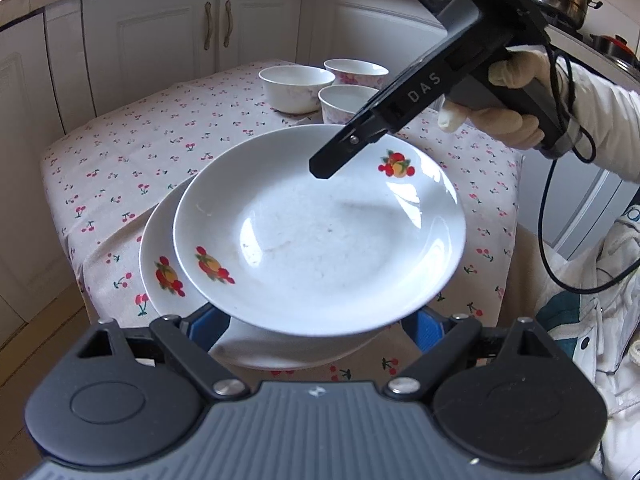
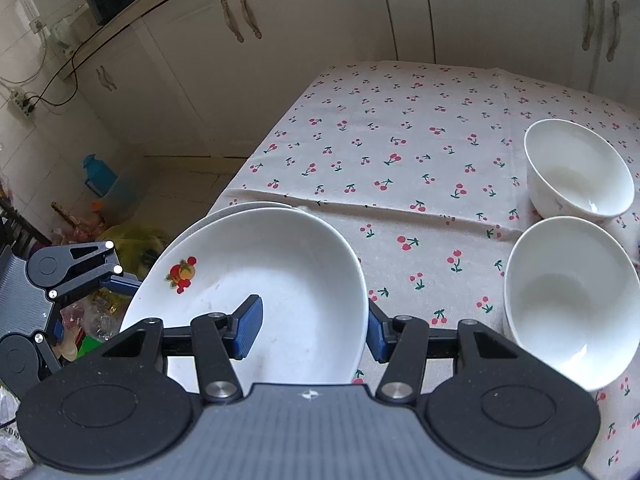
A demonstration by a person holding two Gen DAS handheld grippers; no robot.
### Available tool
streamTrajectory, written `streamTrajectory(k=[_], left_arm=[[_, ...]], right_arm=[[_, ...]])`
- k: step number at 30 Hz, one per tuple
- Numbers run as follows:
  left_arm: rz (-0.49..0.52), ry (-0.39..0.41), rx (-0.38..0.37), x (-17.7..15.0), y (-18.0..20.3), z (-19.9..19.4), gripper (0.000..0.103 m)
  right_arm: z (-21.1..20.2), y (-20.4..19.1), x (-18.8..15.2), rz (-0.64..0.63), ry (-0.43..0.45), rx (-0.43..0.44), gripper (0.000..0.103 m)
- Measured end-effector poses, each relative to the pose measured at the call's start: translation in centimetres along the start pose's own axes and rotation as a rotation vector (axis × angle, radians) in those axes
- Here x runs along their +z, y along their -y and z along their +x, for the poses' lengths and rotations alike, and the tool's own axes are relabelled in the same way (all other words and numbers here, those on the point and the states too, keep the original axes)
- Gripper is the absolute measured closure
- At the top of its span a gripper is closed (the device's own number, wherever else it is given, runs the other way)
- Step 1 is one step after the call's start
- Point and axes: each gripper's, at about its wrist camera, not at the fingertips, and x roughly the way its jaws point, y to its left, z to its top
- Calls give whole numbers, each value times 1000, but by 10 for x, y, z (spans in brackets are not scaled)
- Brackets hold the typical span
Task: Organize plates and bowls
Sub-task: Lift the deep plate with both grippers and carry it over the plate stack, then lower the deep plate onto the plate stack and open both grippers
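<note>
A white plate with fruit decals (image 1: 320, 232) lies on top of a second matching plate (image 1: 160, 256) at the near edge of the table. My left gripper (image 1: 316, 324) is open, its blue pads on either side of the plates' near rim, partly hidden under it. My right gripper (image 2: 314, 326) is open over the top plate (image 2: 280, 280); its left finger (image 2: 248, 326) is over the plate's inside, its right finger just outside the rim. The right gripper also shows in the left wrist view (image 1: 324, 166) above the plate. Three white bowls (image 1: 296, 86) stand at the far side.
The table has a cherry-print cloth (image 2: 400, 140). Two bowls (image 2: 568, 304) stand close to my right gripper's right side. White cabinets (image 1: 216, 28) are behind the table. Bags and clutter lie on the floor (image 2: 100, 240) to the left of the table.
</note>
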Motion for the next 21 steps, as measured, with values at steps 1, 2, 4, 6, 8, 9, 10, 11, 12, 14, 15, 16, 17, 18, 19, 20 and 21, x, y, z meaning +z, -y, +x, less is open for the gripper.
streamTrajectory(k=[1,2,4,6,8,9,10,11,12,14,15,16,17,18,19,20,21], left_arm=[[-4,1,-3,0,-1,0,11],[-7,1,-5,-1,-1,1,11],[-9,2,-9,-2,-2,1,11],[-5,7,-11,-2,-3,1,11],[-6,7,-16,-2,-4,2,10],[-6,7,-15,-2,-4,2,9],[-5,6,-15,-2,-4,2,8],[-4,4,-15,-1,-4,3,8],[-5,2,-17,-1,-5,3,8],[-5,0,-19,-1,-5,3,8],[-5,-1,-19,0,-5,3,8],[-5,-2,-18,0,-6,3,7],[-7,-3,-19,0,-6,2,7],[-8,-6,-19,1,-7,2,7],[-7,-8,-19,2,-7,2,7],[-5,-10,-19,2,-7,2,7],[-3,-11,-20,2,-8,2,7]], right_arm=[[0,1,0,14,3,1,44],[-1,1,-1,30,3,2,44],[-2,3,-2,47,9,4,44],[-4,3,-5,68,22,4,44],[-6,3,-7,80,29,4,44],[-6,4,-8,92,32,7,44],[-7,5,-9,100,33,10,44],[-7,5,-10,107,33,12,44],[-8,5,-10,112,31,12,44],[-10,4,-12,124,31,9,44],[-11,4,-13,131,33,7,44],[-12,3,-14,137,35,6,44],[-13,4,-15,146,39,5,44],[-14,4,-16,156,42,3,44],[-15,3,-17,158,44,0,44],[-15,3,-18,160,46,-3,44],[-16,3,-19,164,47,-3,44]])
